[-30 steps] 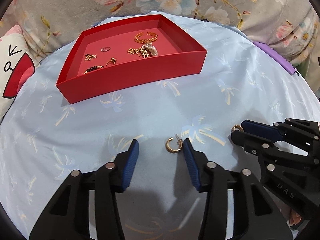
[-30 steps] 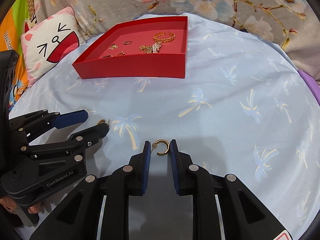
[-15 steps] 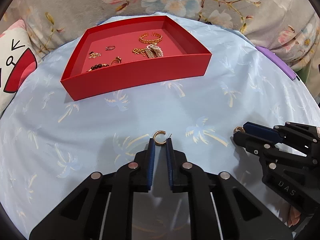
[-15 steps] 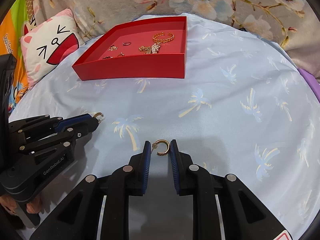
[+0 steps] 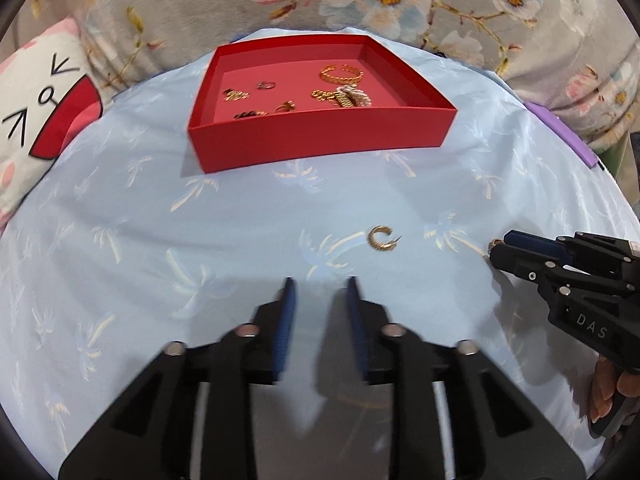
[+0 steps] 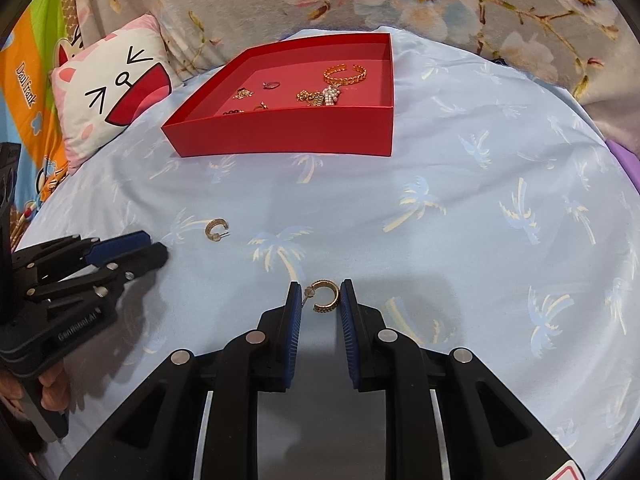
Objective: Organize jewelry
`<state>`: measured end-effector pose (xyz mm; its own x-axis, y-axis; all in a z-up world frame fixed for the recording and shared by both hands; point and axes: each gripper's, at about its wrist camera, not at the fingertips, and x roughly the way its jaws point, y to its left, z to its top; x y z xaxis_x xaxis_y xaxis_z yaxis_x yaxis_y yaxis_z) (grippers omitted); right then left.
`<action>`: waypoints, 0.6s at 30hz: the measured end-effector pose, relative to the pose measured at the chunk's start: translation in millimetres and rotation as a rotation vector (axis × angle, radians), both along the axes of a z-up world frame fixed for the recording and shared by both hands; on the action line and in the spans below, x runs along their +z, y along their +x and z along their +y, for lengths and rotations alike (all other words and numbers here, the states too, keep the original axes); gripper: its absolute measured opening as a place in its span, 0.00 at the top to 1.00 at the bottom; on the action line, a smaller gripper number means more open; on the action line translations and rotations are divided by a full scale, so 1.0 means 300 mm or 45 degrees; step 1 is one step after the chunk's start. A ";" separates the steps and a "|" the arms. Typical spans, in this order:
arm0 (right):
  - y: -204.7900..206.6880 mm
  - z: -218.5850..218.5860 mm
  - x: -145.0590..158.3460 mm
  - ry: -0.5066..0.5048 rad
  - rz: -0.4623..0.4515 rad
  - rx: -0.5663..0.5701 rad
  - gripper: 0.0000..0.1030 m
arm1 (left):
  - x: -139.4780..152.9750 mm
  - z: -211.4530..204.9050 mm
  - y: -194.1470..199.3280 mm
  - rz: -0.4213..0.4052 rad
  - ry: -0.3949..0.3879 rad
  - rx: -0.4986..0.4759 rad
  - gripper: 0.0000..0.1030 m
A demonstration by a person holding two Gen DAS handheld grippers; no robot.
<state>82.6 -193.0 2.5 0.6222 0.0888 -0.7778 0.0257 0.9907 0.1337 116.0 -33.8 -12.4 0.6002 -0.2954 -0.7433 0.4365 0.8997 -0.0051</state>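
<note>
A pale blue cloth (image 6: 460, 184) printed with palm trees is covering the surface. A cartoon-face cushion (image 6: 116, 96) is lying at its far left edge, while a grey floral fabric (image 5: 400, 4) is stretching behind.

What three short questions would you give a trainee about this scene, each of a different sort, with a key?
1. True or false: the red tray is empty.
2. What is between the jaws of the right gripper? A a ring; B a gold hoop earring; C nothing.
3. How many hoop earrings are outside the tray, and where?

Key
1. False: several pieces of jewelry lie in it.
2. B.
3. Two: one in the right gripper, the second earring lying free on the blue cloth.
</note>
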 end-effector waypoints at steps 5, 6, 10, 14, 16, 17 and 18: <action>0.001 -0.001 0.001 0.002 0.000 -0.006 0.82 | 0.005 -0.093 0.031 -0.038 0.053 -0.057 0.61; 0.000 -0.001 0.001 0.002 -0.001 -0.006 0.82 | 0.001 -0.106 0.042 -0.031 0.057 -0.058 0.61; 0.001 -0.002 0.001 0.004 0.001 -0.006 0.82 | -0.004 -0.147 0.066 -0.014 0.064 -0.086 0.62; 0.001 -0.003 0.001 0.003 0.000 -0.005 0.82 | -0.008 -0.171 0.067 -0.015 0.073 -0.107 0.75; 0.002 -0.004 0.001 0.003 0.000 -0.005 0.82 | -0.008 -0.172 0.064 -0.017 0.074 -0.114 0.81; 0.004 -0.004 0.001 0.002 0.000 -0.004 0.82 | -0.008 -0.168 0.062 -0.014 0.067 -0.115 0.81; 0.002 -0.004 0.001 0.002 -0.001 -0.005 0.82 | -0.008 -0.167 0.061 -0.011 0.062 -0.115 0.81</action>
<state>83.2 -194.1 2.8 0.6229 0.0877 -0.7773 0.0292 0.9904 0.1351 134.4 -83.9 -15.0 0.5795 -0.3124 -0.7528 0.5157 0.8557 0.0419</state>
